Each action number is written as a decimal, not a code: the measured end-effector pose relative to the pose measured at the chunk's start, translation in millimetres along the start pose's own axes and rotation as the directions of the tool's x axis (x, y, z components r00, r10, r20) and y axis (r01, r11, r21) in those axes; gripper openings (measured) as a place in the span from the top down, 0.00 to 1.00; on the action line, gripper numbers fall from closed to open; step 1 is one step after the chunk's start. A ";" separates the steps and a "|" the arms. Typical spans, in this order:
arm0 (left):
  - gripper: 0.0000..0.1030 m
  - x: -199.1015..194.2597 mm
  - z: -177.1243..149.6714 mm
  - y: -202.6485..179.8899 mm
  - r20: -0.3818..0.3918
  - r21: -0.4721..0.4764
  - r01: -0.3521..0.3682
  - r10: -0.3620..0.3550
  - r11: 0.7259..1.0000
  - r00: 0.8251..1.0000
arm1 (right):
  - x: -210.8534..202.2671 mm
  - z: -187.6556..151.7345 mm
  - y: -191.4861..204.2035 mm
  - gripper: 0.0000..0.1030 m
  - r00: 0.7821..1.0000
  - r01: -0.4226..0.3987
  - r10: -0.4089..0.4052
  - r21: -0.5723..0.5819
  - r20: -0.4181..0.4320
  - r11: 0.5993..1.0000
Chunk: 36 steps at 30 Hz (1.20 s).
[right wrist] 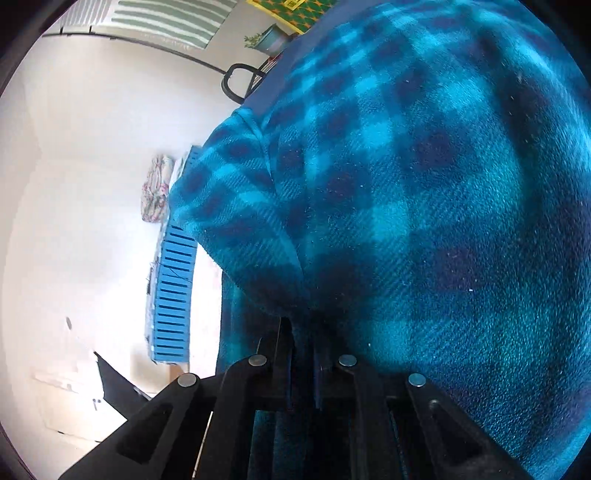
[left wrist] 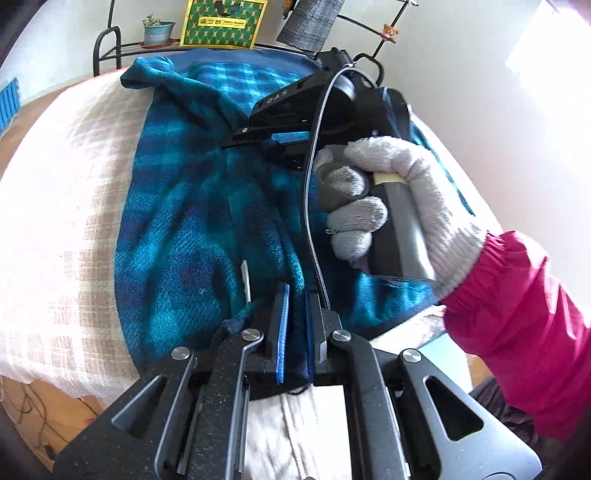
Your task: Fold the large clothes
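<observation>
**Both grippers clamped on a blue plaid fleece garment over the cloth-covered counter**

Nearest in the left wrist view, the left gripper [left wrist: 295, 306] has its fingers [left wrist: 281, 325] drawn together, with a dark blue edge of the plaid fleece garment [left wrist: 184, 206] pinched between the blue pads. Just left of those fingers a small white tag [left wrist: 246, 280] stands out from the fabric. The garment lies in soft ridges across a counter covered by a pale checked cloth [left wrist: 66, 206], which shows bare along the left side.

Further in, a hand in a grey knit glove [left wrist: 391, 199], with a pink sleeve [left wrist: 517, 295] behind it, holds the handle of the right gripper [left wrist: 266, 142], whose black body reaches over the middle of the garment; a braided cable [left wrist: 312, 206] runs down from it. In the right wrist view, that gripper's fingers [right wrist: 286, 354] are closed on a gathered fold of the same fleece, which rises from them and fills most of the frame.

Beyond the counter's far edge stands a black metal rack [left wrist: 107, 48] carrying a small potted plant [left wrist: 158, 31] and a green and yellow packet [left wrist: 221, 22]. A grey garment [left wrist: 310, 22] hangs at the right of it.
</observation>
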<state>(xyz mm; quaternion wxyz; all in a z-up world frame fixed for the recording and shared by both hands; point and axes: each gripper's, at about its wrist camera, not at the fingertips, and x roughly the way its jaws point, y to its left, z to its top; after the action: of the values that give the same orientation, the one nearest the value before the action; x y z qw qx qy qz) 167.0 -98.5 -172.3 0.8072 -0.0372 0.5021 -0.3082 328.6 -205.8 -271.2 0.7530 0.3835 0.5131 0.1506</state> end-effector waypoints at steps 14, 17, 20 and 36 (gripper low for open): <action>0.96 11.6 3.4 56.9 -0.029 -0.185 -0.011 0.006 0.983 1.000 | -23.9 28.8 85.8 0.61 0.945 0.302 -0.326 -0.409 0.011 0.861; 0.96 32.7 -8.8 50.9 -0.083 -0.182 -0.003 -0.012 0.983 0.996 | -26.8 34.6 130.9 0.57 0.925 0.353 -0.372 -0.547 0.080 0.759; 0.96 36.3 -11.2 43.7 -0.078 -0.148 -0.024 0.012 0.989 0.997 | -9.8 37.1 177.1 0.38 0.910 0.378 -0.388 -0.672 0.144 0.636; 0.96 26.6 -15.5 80.3 -0.074 -0.255 0.059 -0.080 0.965 0.994 | 139.1 52.8 193.1 0.31 0.795 0.487 -0.555 -0.802 0.243 0.347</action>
<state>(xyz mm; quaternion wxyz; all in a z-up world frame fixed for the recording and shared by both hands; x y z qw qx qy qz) 199.1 -44.0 -230.6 0.7628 -0.1442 0.5689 -0.2713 467.2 -14.4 -211.8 0.8288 -0.2118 0.4981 0.1417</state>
